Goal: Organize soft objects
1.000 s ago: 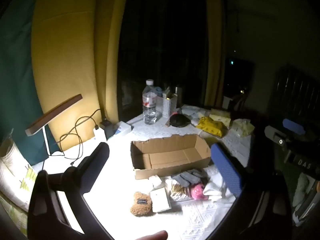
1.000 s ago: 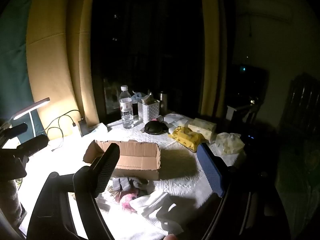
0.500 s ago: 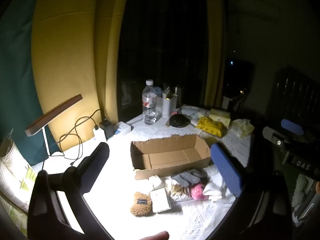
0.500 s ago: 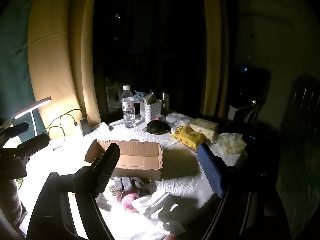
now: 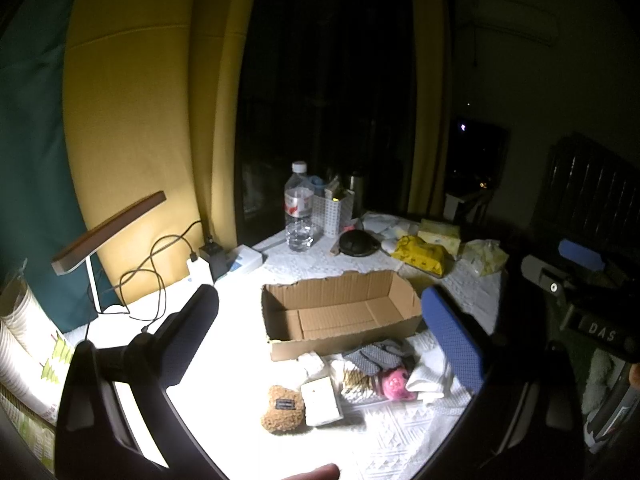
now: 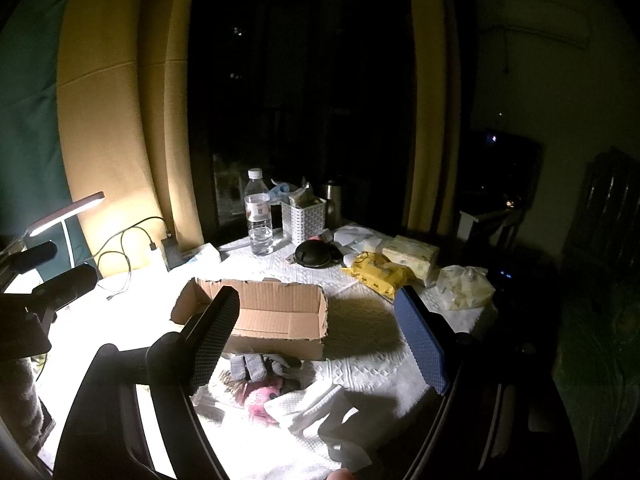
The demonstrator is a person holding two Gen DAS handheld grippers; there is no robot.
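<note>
An open, empty cardboard box [image 5: 340, 312] [image 6: 272, 316] sits mid-table. In front of it lies a pile of soft things: a brown plush [image 5: 282, 408], a white pad [image 5: 320, 400], grey gloves [image 5: 378, 354] [image 6: 248, 364], a pink toy [image 5: 394, 384] [image 6: 260, 396] and white cloth [image 5: 430, 376] [image 6: 316, 404]. My left gripper [image 5: 324, 328] is open and empty, held above the table in front of the box. My right gripper [image 6: 316, 336] is open and empty, above the pile, at the box's right side.
A lit desk lamp [image 5: 108, 232] and cables [image 5: 156, 276] stand at the left. A water bottle [image 5: 298, 212], white basket [image 5: 334, 214], black round case [image 5: 358, 244], yellow wipes pack [image 5: 420, 252] and tissue packs [image 6: 412, 256] lie behind the box. The room is dark.
Both grippers have drifted slightly; the right wrist view shifted a little to the left and nearer the box. Nothing on the table has moved.
</note>
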